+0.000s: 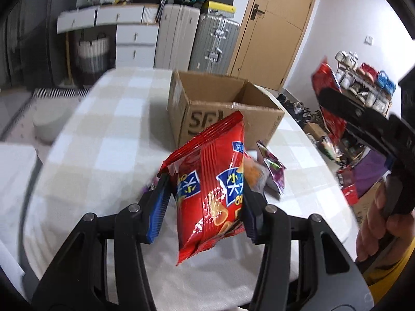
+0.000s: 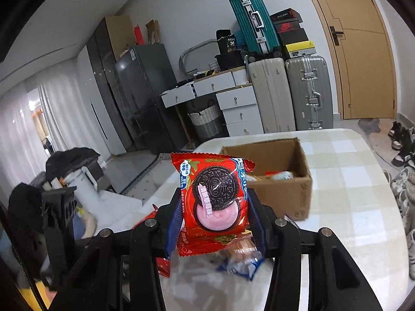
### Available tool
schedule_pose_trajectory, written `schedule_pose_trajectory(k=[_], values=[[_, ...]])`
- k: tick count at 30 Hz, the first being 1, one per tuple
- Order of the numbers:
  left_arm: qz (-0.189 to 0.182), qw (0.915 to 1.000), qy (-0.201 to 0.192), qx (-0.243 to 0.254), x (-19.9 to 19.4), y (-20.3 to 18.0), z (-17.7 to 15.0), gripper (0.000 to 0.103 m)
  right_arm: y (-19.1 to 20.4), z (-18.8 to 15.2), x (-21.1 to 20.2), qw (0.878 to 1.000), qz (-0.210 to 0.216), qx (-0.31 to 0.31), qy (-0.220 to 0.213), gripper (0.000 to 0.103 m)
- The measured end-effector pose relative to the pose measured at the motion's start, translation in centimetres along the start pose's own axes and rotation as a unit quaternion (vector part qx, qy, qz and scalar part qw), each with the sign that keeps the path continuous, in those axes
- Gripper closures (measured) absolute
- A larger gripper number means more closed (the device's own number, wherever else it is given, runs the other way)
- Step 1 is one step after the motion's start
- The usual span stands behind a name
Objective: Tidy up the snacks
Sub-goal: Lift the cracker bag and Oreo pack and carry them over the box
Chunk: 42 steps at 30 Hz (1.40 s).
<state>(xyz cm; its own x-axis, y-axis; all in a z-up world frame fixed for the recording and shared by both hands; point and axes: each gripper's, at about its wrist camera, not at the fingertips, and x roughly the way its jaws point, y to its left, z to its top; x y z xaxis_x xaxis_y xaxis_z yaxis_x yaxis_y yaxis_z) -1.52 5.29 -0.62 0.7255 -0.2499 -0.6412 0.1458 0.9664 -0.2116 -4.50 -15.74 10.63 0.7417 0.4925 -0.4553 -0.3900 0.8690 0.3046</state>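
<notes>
Two packets gripped, one per gripper.
My left gripper (image 1: 205,194) clamps the chip bag (image 1: 207,181), right gripper (image 2: 215,207) the cookie pack (image 2: 214,199); cardboard box (image 1: 220,111) lies ahead.

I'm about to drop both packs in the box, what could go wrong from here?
1. The left gripper pinches the red chip bag only across its puffy middle; it might slip out short of the cardboard box.
2. The right gripper holds the Oreo pack above loose snacks; swinging low could scatter them.
3. Both grippers heading for one box opening could collide.
</notes>
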Motion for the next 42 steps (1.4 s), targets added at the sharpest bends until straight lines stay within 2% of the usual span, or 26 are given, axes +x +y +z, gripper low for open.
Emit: schedule_pose_trajectory(k=[3,10,14,16,18,22,27,33,36,42], values=[[-0.005,1.0,-0.005,0.004,-0.2,-0.2,0.7,0.056,0.1,-0.2,0.6,1.0,0.009,0.0,-0.006,0.056],[-0.012,0.9999,-0.007,-0.003,-0.4,-0.5,1.5,0.056,-2.0,-2.1,2.7,0.999,0.008,0.023,0.04,0.056],[-0.018,0.9996,-0.006,-0.021,-0.7,-0.7,1.9,0.056,-2.9,-1.8,2.1,0.999,-0.003,0.043,0.032,0.056],[-0.019,0.9994,-0.011,-0.028,-1.2,-0.7,2.3,0.056,-3.4,-1.4,1.0,0.997,0.006,0.076,0.025,0.056],[-0.017,0.9993,-0.021,-0.024,-2.1,-0.8,2.7,0.056,-3.3,-0.8,-0.2,0.996,0.009,0.084,0.01,0.056],[-0.01,0.9992,-0.038,-0.012,-3.8,-1.5,4.3,0.056,-1.4,1.0,-1.6,0.999,-0.008,0.032,0.002,0.056],[-0.015,0.9988,-0.047,-0.003,-6.1,-2.7,7.3,0.056,0.3,3.9,-3.1,1.0,-0.006,0.007,-0.012,0.056],[-0.008,0.9985,-0.049,0.022,-6.9,-4.1,11.9,0.056,1.1,8.2,-3.1,1.0,-0.011,-0.009,-0.016,0.056],[-0.016,0.9988,-0.04,0.024,-6.1,-4.2,14.1,0.056,0.9,10.3,-2.1,1.0,-0.013,-0.006,-0.008,0.056],[0.0,0.9996,-0.014,0.025,-1.3,-3.8,18.4,0.056,-0.6,14.2,2.2,0.999,-0.032,0.008,0.022,0.056]])
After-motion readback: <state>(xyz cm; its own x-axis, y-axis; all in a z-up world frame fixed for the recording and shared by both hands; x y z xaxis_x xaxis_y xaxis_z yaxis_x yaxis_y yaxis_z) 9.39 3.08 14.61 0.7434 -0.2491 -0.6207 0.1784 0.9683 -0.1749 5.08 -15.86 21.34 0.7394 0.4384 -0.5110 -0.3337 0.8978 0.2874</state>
